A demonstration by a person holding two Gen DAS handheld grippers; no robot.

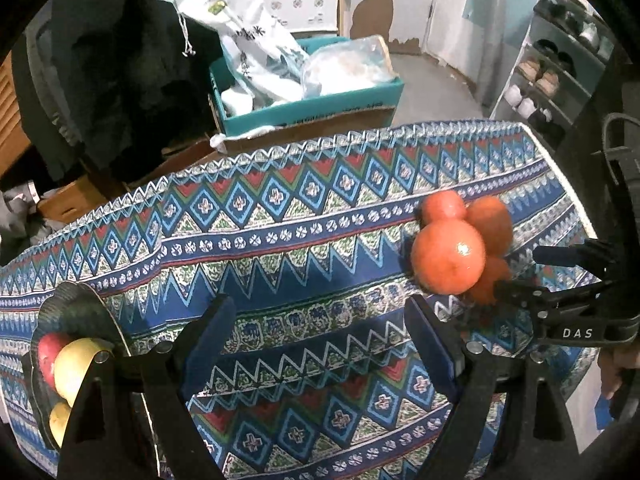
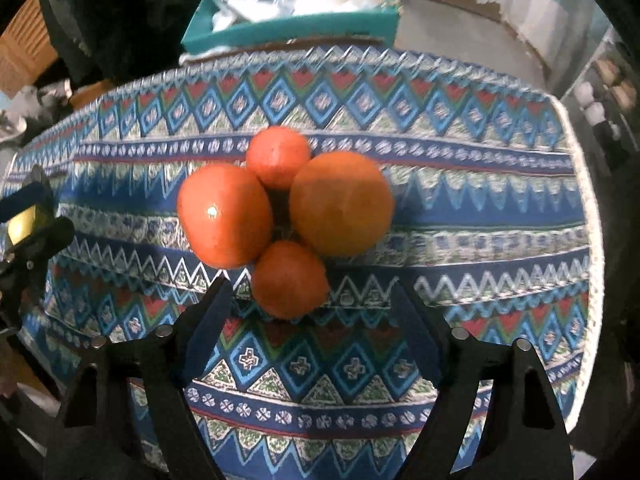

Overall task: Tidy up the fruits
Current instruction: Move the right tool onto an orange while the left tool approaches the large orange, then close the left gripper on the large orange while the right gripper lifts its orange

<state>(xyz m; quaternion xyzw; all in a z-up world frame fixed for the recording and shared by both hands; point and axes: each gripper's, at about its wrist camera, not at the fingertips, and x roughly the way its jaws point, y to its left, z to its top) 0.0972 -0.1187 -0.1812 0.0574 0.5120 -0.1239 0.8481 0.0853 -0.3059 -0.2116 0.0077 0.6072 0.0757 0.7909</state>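
Right wrist view: right claw (image 2: 308, 308) spread, empty, above four clustered oranges (image 2: 286, 208) on patterned worktop (image 2: 480, 208); left claw (image 1: 320, 340) also spread.

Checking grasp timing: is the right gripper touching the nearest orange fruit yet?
Apart. The right wrist view shows the right gripper open, patterned cloth visible between each fingertip and the nearest orange fruit.

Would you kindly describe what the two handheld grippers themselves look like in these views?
Both are black, with two flat tapering fingers faced by dark blue pads and small round silver studs near the finger bases. The left gripper and right gripper match. Seen from the left view, the right one's side bears white letters "DAS".
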